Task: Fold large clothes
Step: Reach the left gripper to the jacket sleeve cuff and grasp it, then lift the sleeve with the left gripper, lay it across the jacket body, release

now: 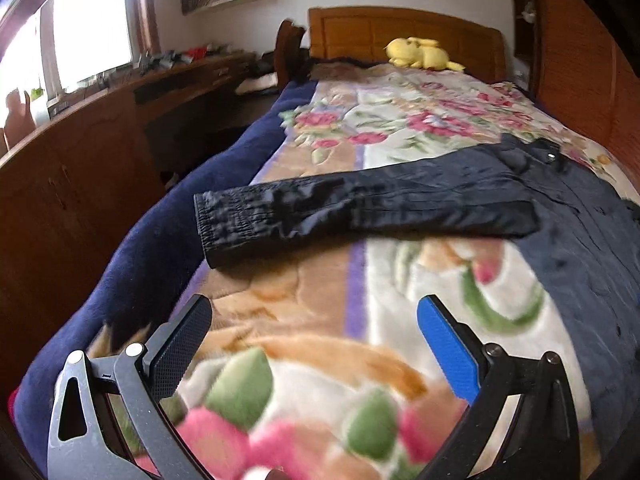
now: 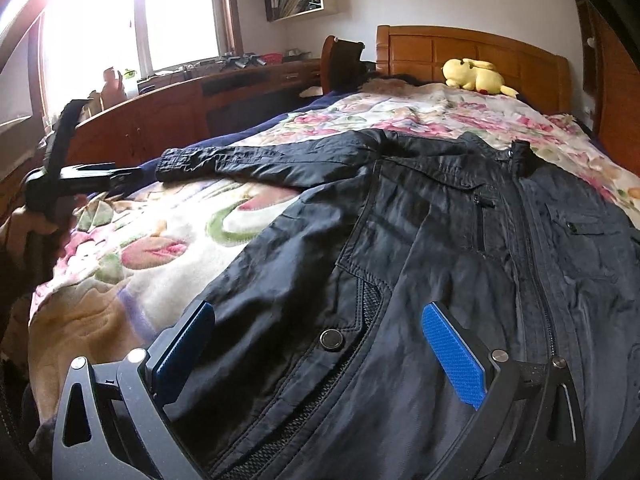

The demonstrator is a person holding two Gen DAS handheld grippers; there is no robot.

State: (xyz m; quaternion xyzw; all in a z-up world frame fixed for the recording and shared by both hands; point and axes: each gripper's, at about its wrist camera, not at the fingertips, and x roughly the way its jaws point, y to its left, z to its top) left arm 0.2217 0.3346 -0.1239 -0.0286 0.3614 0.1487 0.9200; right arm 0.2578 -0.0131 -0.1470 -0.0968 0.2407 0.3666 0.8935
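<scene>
A dark navy jacket [image 2: 460,240] lies front up on the floral blanket [image 2: 168,232], zipper closed, collar toward the headboard. Its one sleeve [image 1: 360,208] stretches out to the left, cuff near the bed's left edge. My left gripper [image 1: 316,344] is open and empty, hovering over bare blanket in front of the sleeve; it also shows in the right wrist view [image 2: 88,176]. My right gripper [image 2: 320,344] is open over the jacket's lower left front, near a snap button [image 2: 331,339].
A yellow plush toy [image 2: 476,76] lies by the wooden headboard [image 2: 472,52]. A long wooden desk and cabinet [image 1: 80,168] run along the left of the bed under the window. A dark blue cover [image 1: 168,216] hangs over the bed's left edge.
</scene>
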